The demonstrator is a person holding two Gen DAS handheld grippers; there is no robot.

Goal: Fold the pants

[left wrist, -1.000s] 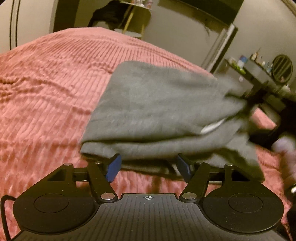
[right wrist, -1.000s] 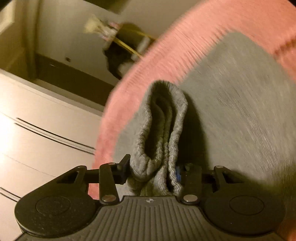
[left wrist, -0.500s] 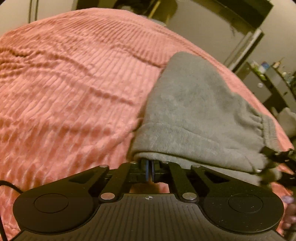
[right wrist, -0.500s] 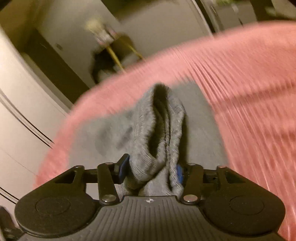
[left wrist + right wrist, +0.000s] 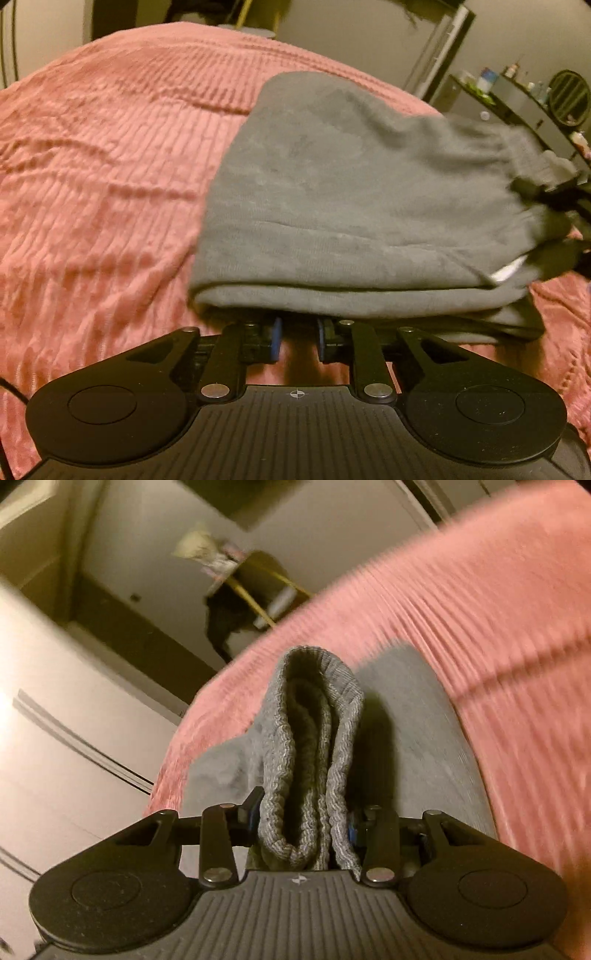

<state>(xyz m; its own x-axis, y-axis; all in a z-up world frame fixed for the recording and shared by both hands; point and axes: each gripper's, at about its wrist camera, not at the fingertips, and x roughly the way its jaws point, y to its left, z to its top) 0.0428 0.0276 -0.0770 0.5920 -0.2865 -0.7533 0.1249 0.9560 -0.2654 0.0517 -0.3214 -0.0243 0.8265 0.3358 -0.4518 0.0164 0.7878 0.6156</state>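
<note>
A pink ribbed bedspread is covering the whole bed, rumpling into soft ridges on its left side. Beyond it, a pale wall is running behind the bed, and off to the right a dark shelf is carrying small bottles and a round dark object, all too small to name. From the right wrist view, white cupboard doors with thin dark lines are filling the left side, and a wooden-legged stand with something dark draped on it is standing by the far wall, blurred. The grey pants are lying folded in layers on the bedspread, right of centre, their near folded edge hanging just over the left gripper. Its blue pads are standing a little apart after reopening slightly, with only bedspread showing between them; the fabric is sitting just above the tips, not pinched. The right gripper is clamping a thick ribbed waistband of the pants, bunched upright between its jaws, which have just been tightening on it. That raised band is blocking the view ahead.
</note>
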